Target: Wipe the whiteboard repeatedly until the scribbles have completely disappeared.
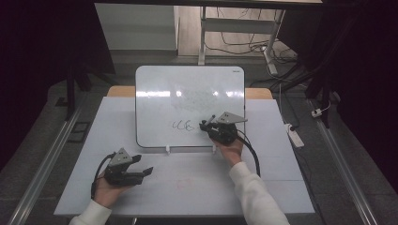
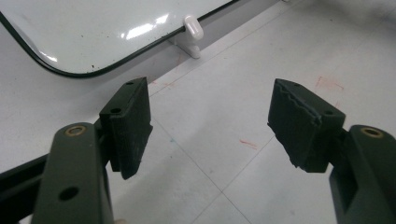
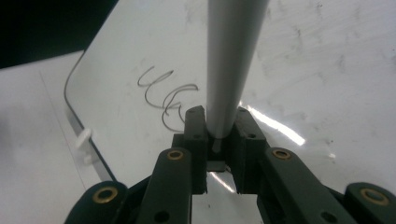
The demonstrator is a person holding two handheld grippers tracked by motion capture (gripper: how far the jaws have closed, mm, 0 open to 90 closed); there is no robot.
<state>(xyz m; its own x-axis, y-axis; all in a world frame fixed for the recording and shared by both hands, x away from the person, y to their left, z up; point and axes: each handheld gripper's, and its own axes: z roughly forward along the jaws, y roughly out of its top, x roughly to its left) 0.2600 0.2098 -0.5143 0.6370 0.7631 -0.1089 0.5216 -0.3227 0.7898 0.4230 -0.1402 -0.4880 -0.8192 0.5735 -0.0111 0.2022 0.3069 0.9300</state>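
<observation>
Two grippers: the right gripper (image 3: 219, 140) clamps a grey cylindrical marker (image 3: 231, 65) over the glossy white rectangular whiteboard (image 1: 155, 93), apparently mid-writing beside the thin black scribble (image 3: 168, 95); the left gripper (image 2: 210, 123) idles at lower left, jaws apart, empty. Next, I judge, calls for steady tip contact.

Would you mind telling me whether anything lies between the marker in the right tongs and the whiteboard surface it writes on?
Nothing visible does. The right tongs grip the marker over the whiteboard, beside the scribble.

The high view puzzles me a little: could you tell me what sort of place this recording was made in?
Probably a lab or workshop set up for recording. A white-covered table bears a small whiteboard on clip feet, metal rails run along the grey floor on both sides, and loose cables lie under a desk frame behind.
</observation>
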